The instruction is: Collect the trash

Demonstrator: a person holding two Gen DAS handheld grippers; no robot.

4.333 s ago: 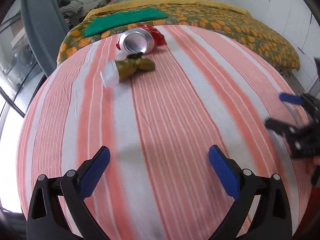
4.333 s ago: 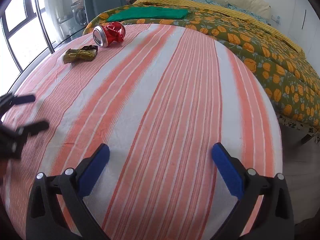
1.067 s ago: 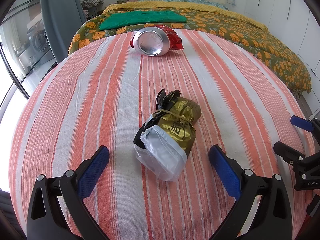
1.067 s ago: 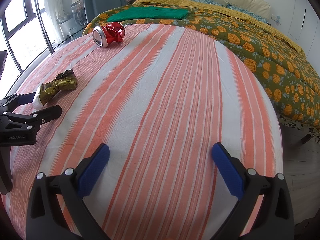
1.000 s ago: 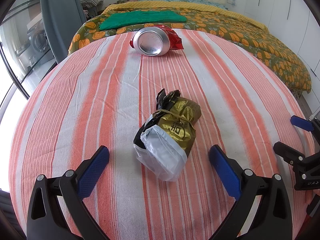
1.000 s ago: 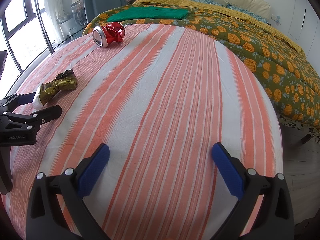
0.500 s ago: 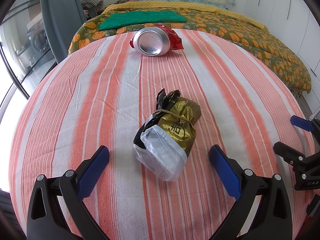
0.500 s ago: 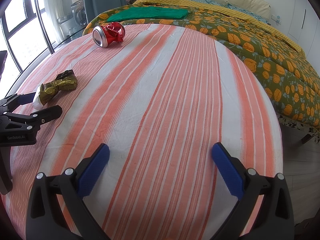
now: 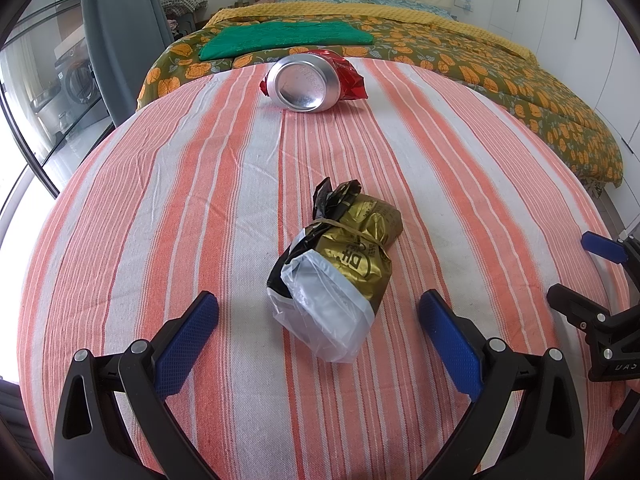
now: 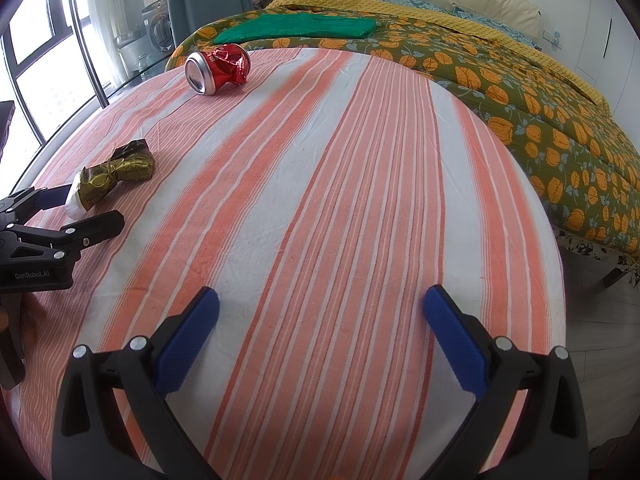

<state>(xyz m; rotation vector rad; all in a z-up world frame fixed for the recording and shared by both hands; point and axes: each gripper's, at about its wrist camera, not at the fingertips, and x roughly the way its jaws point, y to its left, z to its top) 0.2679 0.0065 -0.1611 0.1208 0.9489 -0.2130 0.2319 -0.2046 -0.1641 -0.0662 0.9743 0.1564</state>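
A crumpled gold wrapper with a clear plastic end (image 9: 336,264) lies on the striped cloth, just ahead of my open left gripper (image 9: 320,332) and between its blue pads. It also shows in the right wrist view (image 10: 112,174). A crushed red can (image 9: 312,80) lies on its side at the far edge, also in the right wrist view (image 10: 218,68). My right gripper (image 10: 320,332) is open and empty over bare cloth; it also shows in the left wrist view (image 9: 600,280). The left gripper also appears in the right wrist view (image 10: 68,208).
The round table with its orange-striped cloth (image 10: 340,200) drops off at the right edge to the floor. Behind it is a bed with an orange-flowered cover (image 10: 520,92) and a folded green cloth (image 9: 280,36). Windows and a curtain stand at the left.
Since 4.3 s ago my left gripper has moved forward up to the gold wrapper. In the last second nothing has visibly moved.
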